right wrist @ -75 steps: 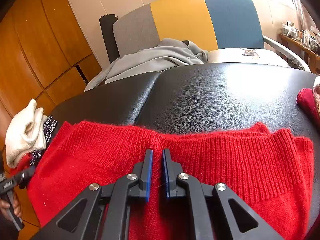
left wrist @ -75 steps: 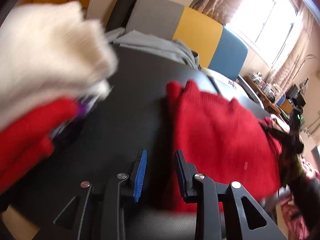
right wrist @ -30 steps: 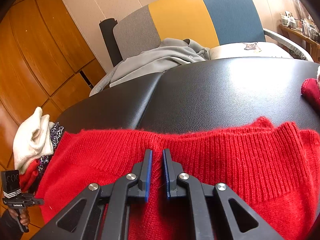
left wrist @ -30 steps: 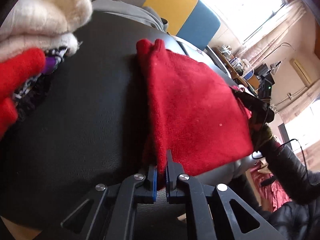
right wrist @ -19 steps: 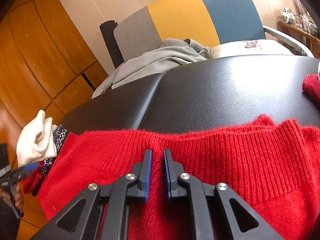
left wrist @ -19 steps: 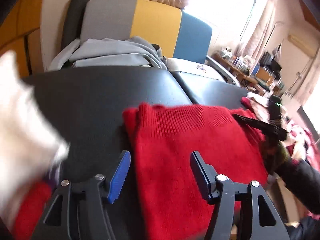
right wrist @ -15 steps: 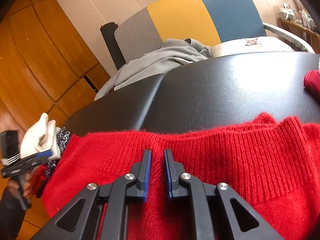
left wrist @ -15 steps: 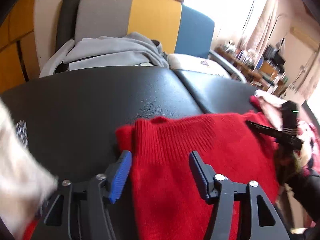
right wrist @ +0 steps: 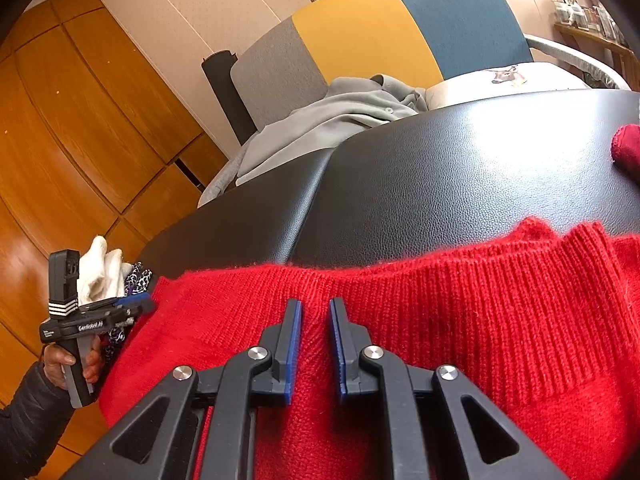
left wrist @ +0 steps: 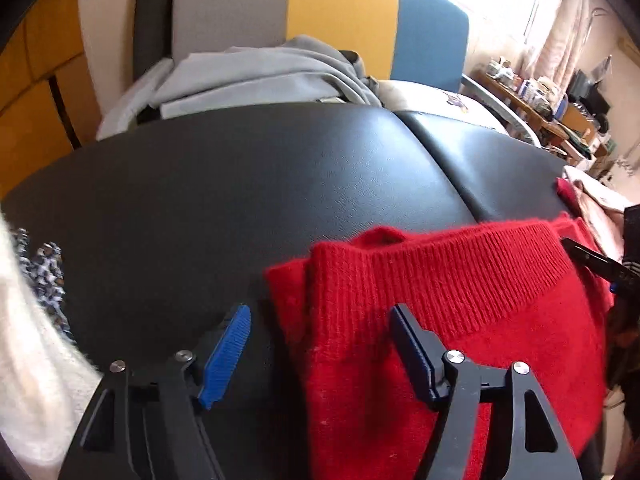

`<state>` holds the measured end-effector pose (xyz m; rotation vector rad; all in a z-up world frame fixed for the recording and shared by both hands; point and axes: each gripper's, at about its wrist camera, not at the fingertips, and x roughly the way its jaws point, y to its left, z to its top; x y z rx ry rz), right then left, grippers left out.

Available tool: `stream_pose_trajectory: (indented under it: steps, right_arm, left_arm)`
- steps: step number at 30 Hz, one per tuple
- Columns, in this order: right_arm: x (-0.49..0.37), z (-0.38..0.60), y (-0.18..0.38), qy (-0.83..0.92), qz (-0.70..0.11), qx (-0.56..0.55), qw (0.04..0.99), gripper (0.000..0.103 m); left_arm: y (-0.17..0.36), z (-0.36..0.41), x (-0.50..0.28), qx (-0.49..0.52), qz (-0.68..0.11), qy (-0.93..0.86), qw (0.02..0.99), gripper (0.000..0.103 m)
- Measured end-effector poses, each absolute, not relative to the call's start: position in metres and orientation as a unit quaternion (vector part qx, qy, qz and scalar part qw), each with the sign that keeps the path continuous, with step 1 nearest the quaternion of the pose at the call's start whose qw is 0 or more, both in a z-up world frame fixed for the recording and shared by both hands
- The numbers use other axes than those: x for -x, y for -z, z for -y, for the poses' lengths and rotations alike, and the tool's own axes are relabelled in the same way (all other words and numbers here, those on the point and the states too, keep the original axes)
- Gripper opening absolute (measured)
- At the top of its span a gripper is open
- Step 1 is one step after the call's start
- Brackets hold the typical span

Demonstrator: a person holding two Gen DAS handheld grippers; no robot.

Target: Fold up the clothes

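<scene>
— Sweater first: where does it lie?

— Right under both tools. The red sweater [left wrist: 460, 300] is spread flat on the black padded table [left wrist: 280, 184], ribbed band on its far side. The left gripper [left wrist: 318, 314] hangs over its left edge. That edge runs between the two blue pads, and neither pad touches the knit.

— So the left one is loose?

— Its jaws are opening, and are already well apart. The left pad is over bare black padding, the right pad over red wool.

— And the right gripper [right wrist: 315, 308]?

— Its pads are nearly together, with a narrow ridge of the red knit pinched between them, just short of the ribbed band.

— What's to the left of the left gripper?

— A heap of white knitwear [left wrist: 24, 360], close by, with a black-and-white patterned cloth [left wrist: 44, 272] beside it.

— And beyond the pads?

— Bare black padding, with a seam running away from the grippers. Off to the right of the right gripper, at the table's edge, lies a small dark red piece [right wrist: 628, 148]. Past the table's far edge, a grey garment [left wrist: 260, 76] is piled on the seat of a chair [left wrist: 340, 8] whose back is grey, yellow and blue.
</scene>
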<state>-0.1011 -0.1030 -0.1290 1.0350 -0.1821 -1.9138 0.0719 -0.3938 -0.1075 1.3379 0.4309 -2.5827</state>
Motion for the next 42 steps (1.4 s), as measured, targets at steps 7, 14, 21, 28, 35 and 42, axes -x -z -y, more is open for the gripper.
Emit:
stream_pose_trajectory:
  steps: [7, 14, 21, 28, 35, 42]
  right_arm:
    - [0.1, 0.105, 0.128, 0.779, 0.072, -0.421, 0.46, 0.014]
    - [0.099, 0.105, 0.128, 0.779, 0.071, -0.42, 0.46, 0.014]
    - [0.101, 0.104, 0.129, 0.777, 0.077, -0.421, 0.462, 0.014]
    - [0.1, 0.104, 0.129, 0.777, 0.076, -0.42, 0.462, 0.014]
    - [0.104, 0.102, 0.131, 0.771, 0.09, -0.423, 0.467, 0.014]
    - [0.107, 0.102, 0.13, 0.761, 0.095, -0.434, 0.473, 0.014]
  left_arm:
    - [0.107, 0.396, -0.088, -0.424, -0.159, 0.879, 0.15, 0.006]
    - [0.119, 0.402, -0.093, -0.434, -0.185, 0.866, 0.163, 0.013]
    - [0.108, 0.409, -0.118, -0.412, -0.224, 0.871, 0.143, 0.079]
    - [0.132, 0.405, -0.098, -0.437, -0.234, 0.863, 0.101, 0.079]
    - [0.136, 0.404, -0.085, -0.447, -0.278, 0.849, 0.041, 0.023]
    - [0.125, 0.424, -0.093, -0.413, -0.378, 0.827, 0.052, 0.014]
